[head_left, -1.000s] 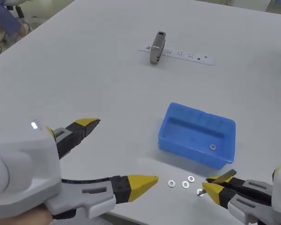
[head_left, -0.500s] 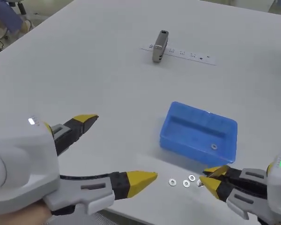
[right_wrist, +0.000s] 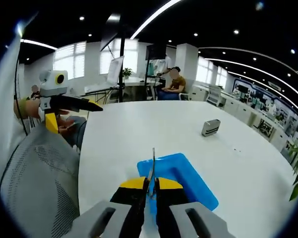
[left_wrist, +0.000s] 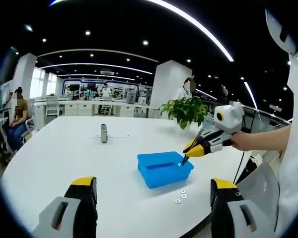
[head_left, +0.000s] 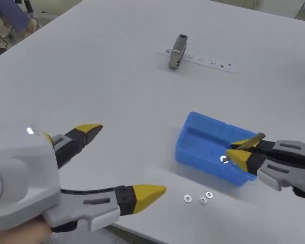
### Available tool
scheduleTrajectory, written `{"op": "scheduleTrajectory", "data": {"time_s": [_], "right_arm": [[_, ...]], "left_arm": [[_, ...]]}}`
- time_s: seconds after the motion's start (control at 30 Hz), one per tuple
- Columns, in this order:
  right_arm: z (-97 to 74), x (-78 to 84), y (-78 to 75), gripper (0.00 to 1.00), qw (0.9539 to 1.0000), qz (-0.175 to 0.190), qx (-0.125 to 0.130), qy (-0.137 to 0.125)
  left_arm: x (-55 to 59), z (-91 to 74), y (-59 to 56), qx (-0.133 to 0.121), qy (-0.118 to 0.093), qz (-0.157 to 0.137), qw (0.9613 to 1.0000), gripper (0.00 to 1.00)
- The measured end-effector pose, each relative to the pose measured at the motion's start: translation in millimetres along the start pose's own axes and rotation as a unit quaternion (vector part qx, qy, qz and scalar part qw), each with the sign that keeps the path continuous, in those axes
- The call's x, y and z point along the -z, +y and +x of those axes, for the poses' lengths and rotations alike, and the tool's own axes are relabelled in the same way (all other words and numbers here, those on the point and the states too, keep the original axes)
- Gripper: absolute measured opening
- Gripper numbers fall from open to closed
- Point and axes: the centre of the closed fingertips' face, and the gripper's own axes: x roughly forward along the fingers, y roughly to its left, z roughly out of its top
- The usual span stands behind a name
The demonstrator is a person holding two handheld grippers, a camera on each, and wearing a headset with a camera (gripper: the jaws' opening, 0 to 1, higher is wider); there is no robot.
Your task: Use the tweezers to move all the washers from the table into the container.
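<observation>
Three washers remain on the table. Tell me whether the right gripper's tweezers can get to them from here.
Probably yes. The right gripper holds the tweezers over the container; the washers lie uncovered on the table just beside it, the left gripper well aside.

The head view looks down and forward from the person's head, over the near edge of the white counter [head_left: 91, 76] and close above the left tool [head_left: 131, 158] and right tool [head_left: 238, 152]. The left tool view sits low by that edge and faces across the counter toward the open office, with the blue container [left_wrist: 165, 169] at middle distance. The right tool view looks along its tweezers [right_wrist: 152, 171] from just above the container, toward the counter's far side. All three views share the container and the small grey box [head_left: 177, 51].
</observation>
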Motion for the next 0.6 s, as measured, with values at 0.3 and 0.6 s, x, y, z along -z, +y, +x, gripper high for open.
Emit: {"op": "scheduleTrajectory", "data": {"time_s": [0.3, 0.6], "right_arm": [[18.6, 30.4, -50.5, 0.03, 0.9827, 0.176, 0.048, 0.031], [33.5, 49.2, -57.6, 0.03, 0.9692, 0.237, 0.046, 0.047]], "left_arm": [[-1.0, -2.3, 2.8, -0.005, -0.004, -0.001, 1.0, 0.97], [1.6, -5.6, 6.4, -0.01, -0.003, 0.0, 0.9999, 0.96]]}}
